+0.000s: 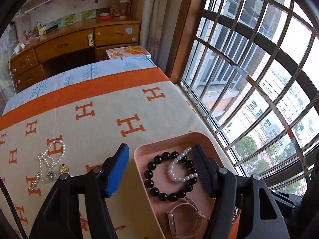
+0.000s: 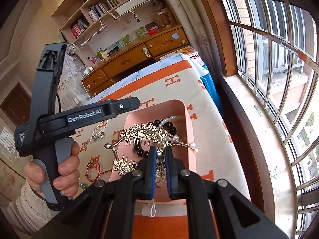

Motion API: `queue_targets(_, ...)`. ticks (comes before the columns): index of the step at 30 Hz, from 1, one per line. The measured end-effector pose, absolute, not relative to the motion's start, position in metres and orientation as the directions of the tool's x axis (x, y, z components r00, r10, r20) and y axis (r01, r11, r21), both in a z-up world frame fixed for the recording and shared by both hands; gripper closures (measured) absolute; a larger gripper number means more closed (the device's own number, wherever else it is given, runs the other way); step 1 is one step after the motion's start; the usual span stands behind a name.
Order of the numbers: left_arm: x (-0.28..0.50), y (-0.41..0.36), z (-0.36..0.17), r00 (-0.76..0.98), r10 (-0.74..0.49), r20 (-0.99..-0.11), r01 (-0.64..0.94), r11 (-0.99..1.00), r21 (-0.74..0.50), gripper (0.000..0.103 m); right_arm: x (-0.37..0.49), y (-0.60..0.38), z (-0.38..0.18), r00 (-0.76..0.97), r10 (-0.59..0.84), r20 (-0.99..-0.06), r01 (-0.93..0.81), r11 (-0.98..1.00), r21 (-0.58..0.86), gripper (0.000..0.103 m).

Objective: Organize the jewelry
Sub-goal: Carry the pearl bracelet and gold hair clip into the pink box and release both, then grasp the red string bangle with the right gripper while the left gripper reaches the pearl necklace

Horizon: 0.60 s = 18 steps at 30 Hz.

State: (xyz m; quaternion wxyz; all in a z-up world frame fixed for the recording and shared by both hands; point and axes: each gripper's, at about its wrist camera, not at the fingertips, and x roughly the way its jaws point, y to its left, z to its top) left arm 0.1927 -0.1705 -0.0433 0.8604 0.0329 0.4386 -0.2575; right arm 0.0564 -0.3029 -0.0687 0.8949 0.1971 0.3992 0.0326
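A pink tray (image 1: 139, 149) lies on the cloth with orange H letters. It holds a black bead bracelet (image 1: 153, 163), a white pearl bracelet (image 1: 175, 176) lying across it and a pink watch (image 1: 179, 217). My left gripper (image 1: 159, 147) hangs open over the tray's left rim, its pads touching nothing. My right gripper (image 2: 161, 151) is shut on a gold hair comb ornament (image 2: 147, 133), held above the tray (image 2: 185, 109) with its chains dangling. A pearl necklace (image 1: 52, 153) and a gold pendant (image 1: 63, 168) lie on the cloth to the left.
A red string bracelet (image 2: 92, 171) and small trinkets lie left of the tray. A hand (image 2: 65, 165) grips the left gripper's handle. The barred window (image 1: 259, 79) and its sill (image 2: 259, 139) run along the right. A wooden desk (image 1: 69, 43) stands beyond the table's far edge.
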Motion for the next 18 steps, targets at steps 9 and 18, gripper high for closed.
queue_targets(9, 0.177, -0.114, -0.030, 0.552, -0.348, -0.757, 0.375, 0.915, -0.148, 0.030, 0.079, -0.278, -0.063, 0.672, 0.242, -0.700, 0.034, 0.934, 0.355, 0.095)
queue_targets(18, 0.164, -0.058, -0.031, 0.609, -0.255, -0.751, 0.268, 0.957, -0.108, 0.030, 0.098, -0.272, -0.092, 0.593, 0.141, -0.793, 0.112, 0.960, 0.255, 0.094)
